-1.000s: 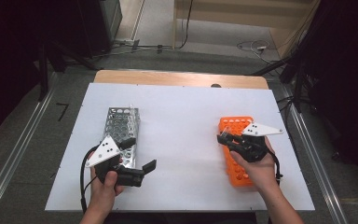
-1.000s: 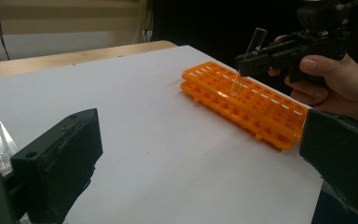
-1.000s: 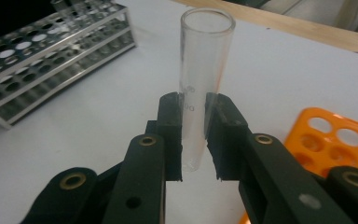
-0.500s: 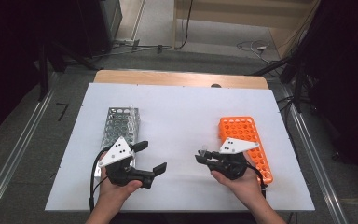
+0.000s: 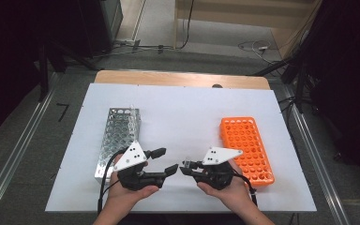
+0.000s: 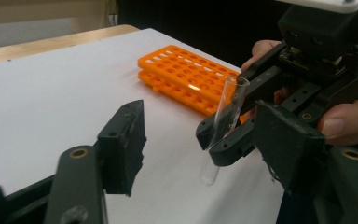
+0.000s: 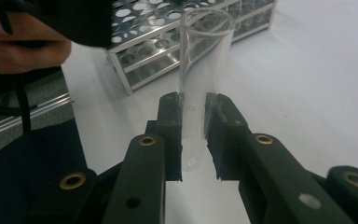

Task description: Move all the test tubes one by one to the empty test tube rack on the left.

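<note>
A clear glass tube (image 7: 204, 93) is pinched between the two black jaws of the right gripper (image 5: 186, 167), and it is held almost upright above the white table (image 5: 187, 112). The tube is seen again in the left gripper view (image 6: 223, 130), with its round bottom hanging just over the table. The jaws of the left gripper (image 5: 165, 160) have just been closing, but they are apart for now, and nothing is pressed between them. The tube is held just beside them, so a hand-over looks like the step in hand. For the next move, the tube probably needs to be brought between the left jaws and squeezed gently. The metal rack (image 5: 119, 136) is found on the left and the orange rack (image 5: 246, 147) on the right, well apart
</note>
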Action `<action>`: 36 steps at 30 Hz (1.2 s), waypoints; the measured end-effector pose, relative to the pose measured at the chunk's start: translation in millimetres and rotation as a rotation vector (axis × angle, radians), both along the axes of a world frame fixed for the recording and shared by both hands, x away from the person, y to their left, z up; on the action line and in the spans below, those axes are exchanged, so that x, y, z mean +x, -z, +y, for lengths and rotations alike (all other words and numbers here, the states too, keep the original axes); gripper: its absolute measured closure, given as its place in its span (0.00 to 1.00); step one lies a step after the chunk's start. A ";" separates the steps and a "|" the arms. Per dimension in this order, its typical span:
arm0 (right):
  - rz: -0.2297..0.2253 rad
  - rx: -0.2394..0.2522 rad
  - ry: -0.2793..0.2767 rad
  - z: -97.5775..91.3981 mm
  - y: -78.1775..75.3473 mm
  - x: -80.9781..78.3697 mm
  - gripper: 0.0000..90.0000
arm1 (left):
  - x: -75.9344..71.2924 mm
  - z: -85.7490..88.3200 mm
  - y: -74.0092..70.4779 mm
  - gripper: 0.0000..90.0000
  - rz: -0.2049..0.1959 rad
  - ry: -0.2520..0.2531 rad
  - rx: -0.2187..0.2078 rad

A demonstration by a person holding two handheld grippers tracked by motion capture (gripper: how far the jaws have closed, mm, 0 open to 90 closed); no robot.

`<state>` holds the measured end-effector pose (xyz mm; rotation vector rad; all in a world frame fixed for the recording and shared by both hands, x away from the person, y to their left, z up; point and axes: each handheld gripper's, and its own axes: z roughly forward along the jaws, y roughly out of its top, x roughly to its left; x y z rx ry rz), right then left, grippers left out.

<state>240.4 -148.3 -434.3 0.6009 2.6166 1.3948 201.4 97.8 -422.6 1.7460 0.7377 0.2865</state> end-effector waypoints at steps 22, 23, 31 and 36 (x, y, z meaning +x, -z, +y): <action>0.003 -0.017 -0.066 16.0 -0.4 -10.6 0.82 | -3.2 -19.0 2.6 0.84 -0.027 0.085 0.068; 0.004 -0.017 -0.064 16.1 0.1 -10.3 0.82 | -3.1 -18.9 2.7 0.84 -0.028 0.085 0.070; 0.008 0.003 -0.068 14.1 2.5 -8.2 0.63 | -1.2 -11.1 0.3 0.85 -0.031 0.054 0.062; -0.001 0.018 -0.049 8.2 0.5 -6.5 0.33 | 1.4 -1.8 -2.8 0.85 -0.027 0.022 0.058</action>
